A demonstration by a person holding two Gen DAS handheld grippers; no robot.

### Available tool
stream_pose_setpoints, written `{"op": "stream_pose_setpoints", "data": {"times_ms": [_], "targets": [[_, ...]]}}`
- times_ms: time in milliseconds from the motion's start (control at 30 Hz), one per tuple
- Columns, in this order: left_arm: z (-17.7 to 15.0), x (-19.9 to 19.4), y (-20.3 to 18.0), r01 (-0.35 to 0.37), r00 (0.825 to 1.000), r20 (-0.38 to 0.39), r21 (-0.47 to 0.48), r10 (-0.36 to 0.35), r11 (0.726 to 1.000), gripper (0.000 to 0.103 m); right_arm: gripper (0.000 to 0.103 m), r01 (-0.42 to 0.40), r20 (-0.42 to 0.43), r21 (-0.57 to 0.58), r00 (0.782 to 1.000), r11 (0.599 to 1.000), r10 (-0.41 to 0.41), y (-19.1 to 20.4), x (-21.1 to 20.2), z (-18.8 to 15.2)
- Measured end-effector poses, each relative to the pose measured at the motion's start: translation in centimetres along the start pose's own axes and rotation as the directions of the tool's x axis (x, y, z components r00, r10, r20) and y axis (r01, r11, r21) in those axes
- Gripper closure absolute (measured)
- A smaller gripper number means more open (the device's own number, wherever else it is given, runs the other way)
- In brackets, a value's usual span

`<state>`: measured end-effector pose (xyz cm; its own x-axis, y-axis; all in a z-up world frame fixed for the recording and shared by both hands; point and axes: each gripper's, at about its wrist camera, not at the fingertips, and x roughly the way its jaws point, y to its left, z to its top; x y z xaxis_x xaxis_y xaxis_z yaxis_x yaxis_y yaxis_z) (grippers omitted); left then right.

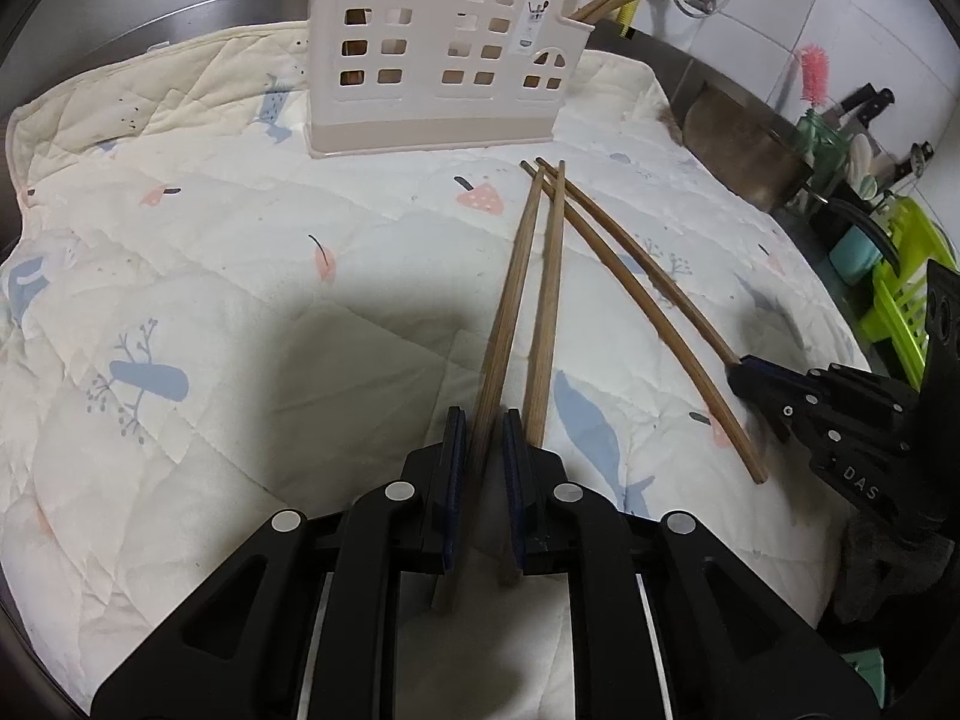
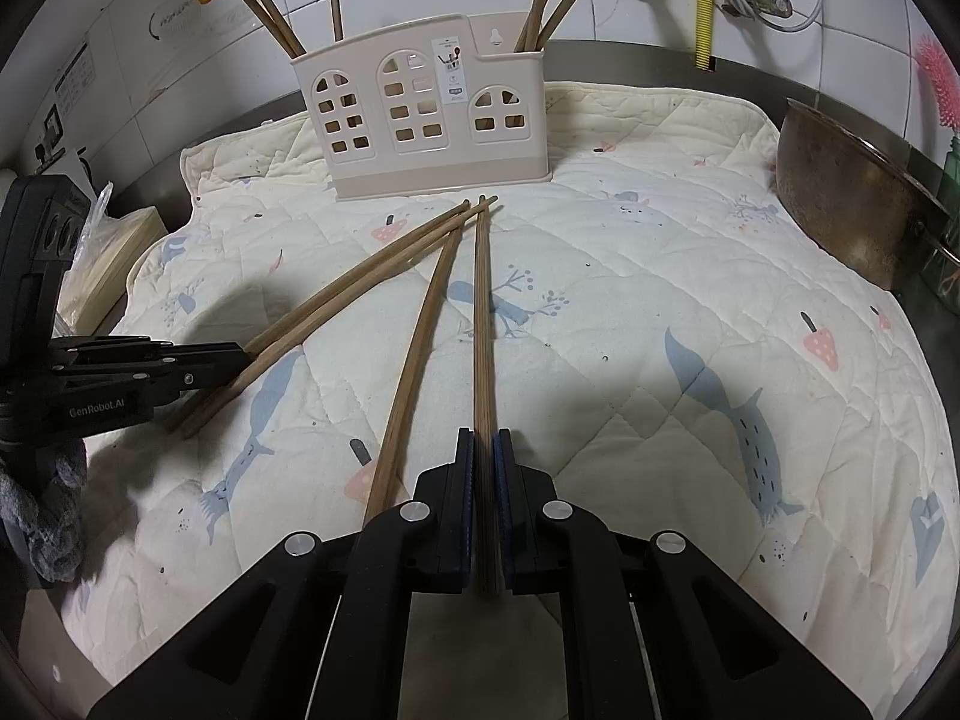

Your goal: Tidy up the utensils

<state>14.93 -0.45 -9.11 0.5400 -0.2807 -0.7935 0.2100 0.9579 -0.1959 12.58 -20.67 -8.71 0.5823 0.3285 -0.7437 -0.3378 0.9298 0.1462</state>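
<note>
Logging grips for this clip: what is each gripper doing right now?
Left gripper: shut on a chopstick.
Right gripper: shut on another chopstick.

White wall tiles (image 2: 630, 18) rise behind my steel counter (image 2: 630, 63). A quilted cloth (image 2: 660, 276) covers it, beside a worn metal pan (image 2: 852, 204).

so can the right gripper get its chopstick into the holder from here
Probably yes: the right gripper is shut on a chopstick, and the quilt up to the holder is bare.
</note>
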Motion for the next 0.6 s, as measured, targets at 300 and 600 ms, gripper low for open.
{"op": "stream_pose_setpoints", "data": {"times_ms": [300, 600], "targets": [[0.3, -0.7, -0.3, -0.032, 0.999, 0.009, -0.004, 0.032, 0.999, 0.095, 0.096, -0.001, 0.001, 0.001, 1.000, 1.000, 0.001, 0.0, 0.0, 0.0], [1.1, -4.4, -0.6, -0.051, 0.996, 0.080, 0.012, 0.050, 0.999, 0.095, 0.096, 0.014, 0.043, 0.008, 0.999, 1.000, -0.015, -0.4, -1.3, 0.6]]}}
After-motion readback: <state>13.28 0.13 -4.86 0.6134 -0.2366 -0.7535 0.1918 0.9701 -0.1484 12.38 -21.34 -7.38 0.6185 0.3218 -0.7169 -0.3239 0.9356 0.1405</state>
